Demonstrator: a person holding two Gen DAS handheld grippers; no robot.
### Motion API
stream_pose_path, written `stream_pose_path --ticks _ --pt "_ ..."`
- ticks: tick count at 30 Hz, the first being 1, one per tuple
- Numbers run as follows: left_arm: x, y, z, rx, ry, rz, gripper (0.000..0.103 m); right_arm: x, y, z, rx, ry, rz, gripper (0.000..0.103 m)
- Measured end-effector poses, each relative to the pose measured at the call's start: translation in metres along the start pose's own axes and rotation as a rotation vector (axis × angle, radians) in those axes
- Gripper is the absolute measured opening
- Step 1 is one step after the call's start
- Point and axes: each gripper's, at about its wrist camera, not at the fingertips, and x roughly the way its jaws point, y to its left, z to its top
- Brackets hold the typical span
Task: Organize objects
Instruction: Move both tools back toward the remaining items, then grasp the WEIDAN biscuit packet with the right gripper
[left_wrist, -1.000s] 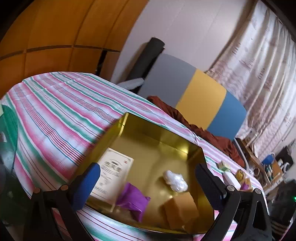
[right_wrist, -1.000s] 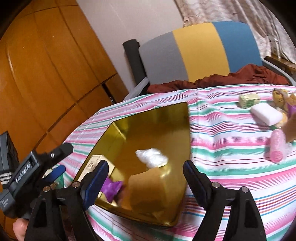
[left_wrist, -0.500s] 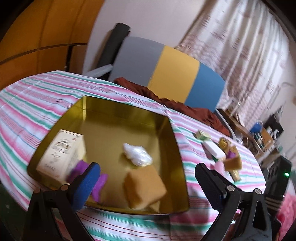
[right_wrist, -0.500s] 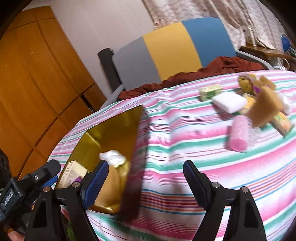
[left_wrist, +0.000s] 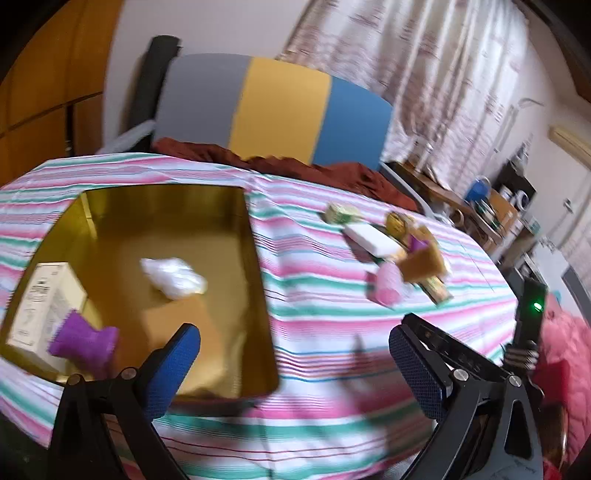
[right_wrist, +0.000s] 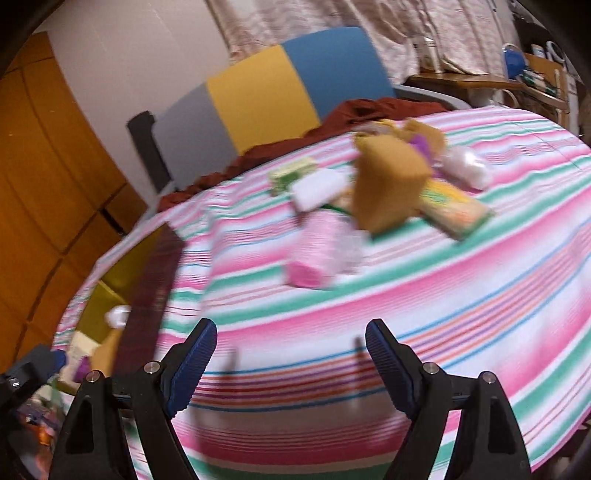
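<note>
A gold tin tray (left_wrist: 255, 258) lies on the striped tablecloth (left_wrist: 325, 317). Inside it are a white box (left_wrist: 40, 299), a purple piece (left_wrist: 83, 338), a white wad (left_wrist: 171, 277) and a tan sponge (left_wrist: 188, 332). My left gripper (left_wrist: 293, 350) hangs open above the tray's right front corner, with nothing between its blue pads. A pile of loose items lies farther right: a tan sponge (right_wrist: 388, 181), a pink roll (right_wrist: 317, 251), a white block (right_wrist: 317, 188), a green-yellow packet (right_wrist: 454, 210). My right gripper (right_wrist: 291, 350) is open and empty, short of the pile.
A grey, yellow and blue chair back (left_wrist: 273, 110) with a brown cloth (left_wrist: 295, 166) stands behind the table. Wooden cupboards (right_wrist: 44, 177) are at the left, curtains and a cluttered shelf (left_wrist: 491, 206) at the right. The tray's edge (right_wrist: 155, 269) shows at the left of the right wrist view.
Both grippers have swung right, away from the tray. The loose pile has come near the centre of the right wrist view. Both stay open and empty.
</note>
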Motion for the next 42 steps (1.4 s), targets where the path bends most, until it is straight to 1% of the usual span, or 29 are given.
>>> stream_pose_path --ticks 4,8,10,13,17,19,23,25,26,30,33,35,42 --pt "0.009 -0.025 -0.007 0.051 0.047 -0.05 0.103 -0.003 -0.039 0.012 0.019 -0.014 -0.085 0.084" --pt "0.015 -0.044 -0.014 0.09 0.078 -0.079 0.103 0.002 -0.075 0.042 0.021 -0.025 -0.142 0.084" --pt "0.017 -0.05 -0.016 0.102 0.091 -0.086 0.103 0.009 -0.09 0.06 0.001 -0.024 -0.163 0.084" --pt "0.02 -0.054 -0.018 0.104 0.103 -0.088 0.103 0.023 -0.101 0.083 -0.05 -0.001 -0.181 0.084" --pt "0.023 -0.058 -0.022 0.108 0.122 -0.085 0.103 0.045 -0.108 0.103 -0.126 0.038 -0.213 0.084" --pt "0.025 -0.06 -0.023 0.113 0.131 -0.086 0.103 0.055 -0.112 0.106 -0.148 0.06 -0.199 0.084" --pt "0.029 -0.066 -0.027 0.134 0.142 -0.083 0.103 0.069 -0.112 0.103 -0.161 0.079 -0.176 0.083" --pt "0.032 -0.069 -0.028 0.139 0.147 -0.081 0.103 0.067 -0.11 0.103 -0.159 0.063 -0.154 0.074" --pt "0.034 -0.07 -0.028 0.14 0.151 -0.079 0.103 0.068 -0.11 0.103 -0.155 0.063 -0.143 0.066" --pt "0.043 -0.077 -0.028 0.15 0.161 -0.081 0.103 0.067 -0.104 0.099 -0.178 0.058 -0.173 0.055" --pt "0.051 -0.084 -0.023 0.163 0.144 -0.069 0.103 0.064 -0.101 0.093 -0.176 0.051 -0.207 0.052" --pt "0.057 -0.088 -0.019 0.173 0.139 -0.058 0.103 0.059 -0.099 0.087 -0.162 0.037 -0.231 0.051" --pt "0.085 -0.099 -0.004 0.189 0.116 -0.032 0.103 0.035 -0.104 0.064 -0.077 -0.028 -0.235 0.051"
